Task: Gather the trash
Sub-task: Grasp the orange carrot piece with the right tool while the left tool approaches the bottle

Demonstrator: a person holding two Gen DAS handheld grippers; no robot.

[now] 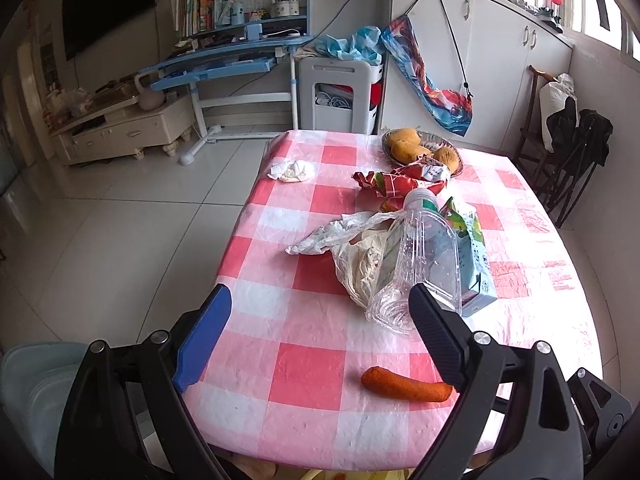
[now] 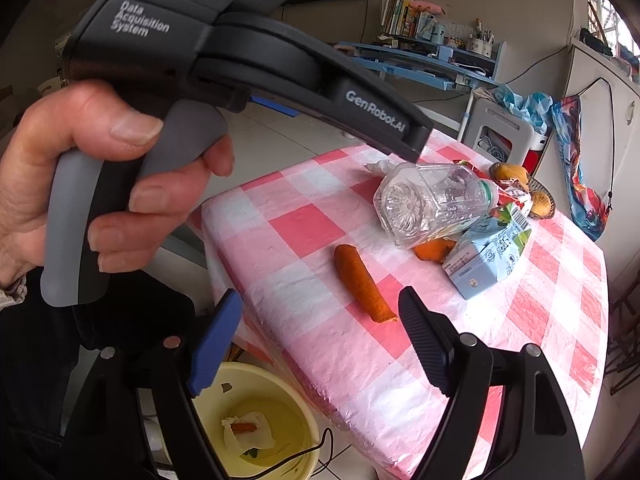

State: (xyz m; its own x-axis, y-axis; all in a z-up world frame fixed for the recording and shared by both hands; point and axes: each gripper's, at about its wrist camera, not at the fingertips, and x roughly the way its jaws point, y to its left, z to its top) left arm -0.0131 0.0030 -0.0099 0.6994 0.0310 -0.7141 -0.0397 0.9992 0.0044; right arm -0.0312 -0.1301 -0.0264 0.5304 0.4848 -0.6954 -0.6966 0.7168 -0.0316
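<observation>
My left tongs (image 1: 320, 300) hang with jaws spread wide over the table's (image 1: 312, 420) near edge, gripping nothing. Beyond them lie a crumpled tissue (image 1: 291, 171) at the far-left edge, plastic bag (image 1: 352, 248), clear bottle (image 1: 416, 256), carton (image 1: 474, 264) and carrot (image 1: 406, 385). My right tongs (image 2: 320, 316) gape empty above the yellow bin (image 2: 296, 412) beside the near-left corner.

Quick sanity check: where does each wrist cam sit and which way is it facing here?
Left wrist: above the table's near edge, looking along the checked tablecloth toward the desk; own open left gripper frames the view.
Right wrist: off the table corner, looking across it and down at the yellow bin; shows the open right gripper and the left hand holding the other gripper.
Shared: clear bottle, carrot, carton.
</observation>
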